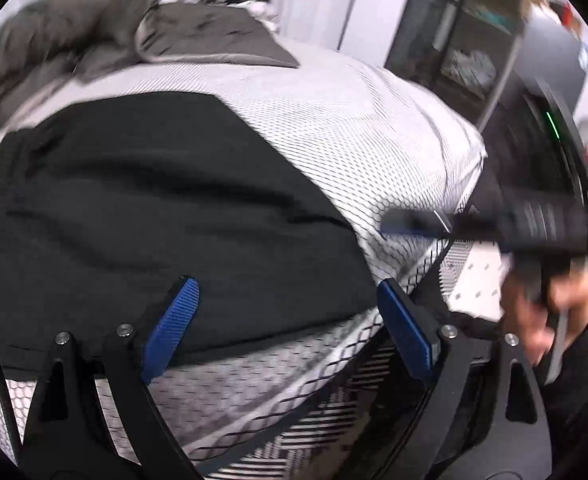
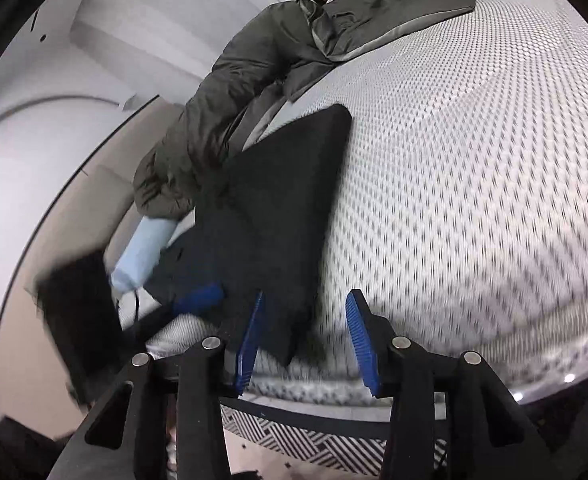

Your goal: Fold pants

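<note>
Now, from the left wrist, the black pants are seen spread on the mesh-patterned mattress; the left tool is held released over their near edge, nothing gripped. From the right wrist, the right tool is parted around a pants corner, pads unpressed. A fold seems pending; both edges must be pinched next.

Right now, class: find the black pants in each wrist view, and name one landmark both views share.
Left wrist: the black pants fill the left and centre, on the patterned mattress.
Right wrist: they lie centre-left, a corner near the lower edge.
Shared landmark: the grey blanket beyond them.
</note>
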Demonstrator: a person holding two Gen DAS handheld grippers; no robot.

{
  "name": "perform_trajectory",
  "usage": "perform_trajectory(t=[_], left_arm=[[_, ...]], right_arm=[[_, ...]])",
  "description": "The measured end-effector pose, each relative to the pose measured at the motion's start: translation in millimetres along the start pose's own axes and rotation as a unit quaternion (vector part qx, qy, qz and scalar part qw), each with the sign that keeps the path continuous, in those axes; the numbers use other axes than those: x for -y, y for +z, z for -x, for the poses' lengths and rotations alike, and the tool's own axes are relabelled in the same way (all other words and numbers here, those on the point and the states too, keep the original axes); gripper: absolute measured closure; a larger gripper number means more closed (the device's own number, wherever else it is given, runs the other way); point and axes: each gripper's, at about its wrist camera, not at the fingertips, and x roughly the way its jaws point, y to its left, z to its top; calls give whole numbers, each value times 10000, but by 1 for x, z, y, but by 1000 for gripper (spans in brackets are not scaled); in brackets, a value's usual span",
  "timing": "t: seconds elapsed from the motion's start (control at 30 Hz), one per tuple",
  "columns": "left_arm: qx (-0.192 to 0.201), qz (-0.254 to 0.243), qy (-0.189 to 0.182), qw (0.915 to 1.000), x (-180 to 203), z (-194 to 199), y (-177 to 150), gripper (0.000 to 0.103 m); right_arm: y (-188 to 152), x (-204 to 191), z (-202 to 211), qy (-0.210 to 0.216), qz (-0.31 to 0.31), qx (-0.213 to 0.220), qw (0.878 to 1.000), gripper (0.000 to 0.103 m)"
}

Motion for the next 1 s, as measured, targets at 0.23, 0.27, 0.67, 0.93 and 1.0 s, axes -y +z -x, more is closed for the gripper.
perform_trajectory(t=[0.23,0.27,0.67,0.93,1.0], left_arm=[[202,-1961,1070,9745,85,-39,-26,55],[267,-2084,1304,9689,89,-44,-30,74],[153,-1927,766,9782,77,-51,-44,101],[611,-826,104,9947,32,-1,-17,43],[852,-570,121,9947,13,19,-5,22]], right_arm=[[48,5,-50,332,-246,-658,9970,60],[52,4,-58,327,-214,-758,9964,60],[123,21,-112,-216,-54,-638,9977,86],[73,28,-57,434,-300,-440,9976,56],[53,23,-51,196,-49,-369,9991,84]])
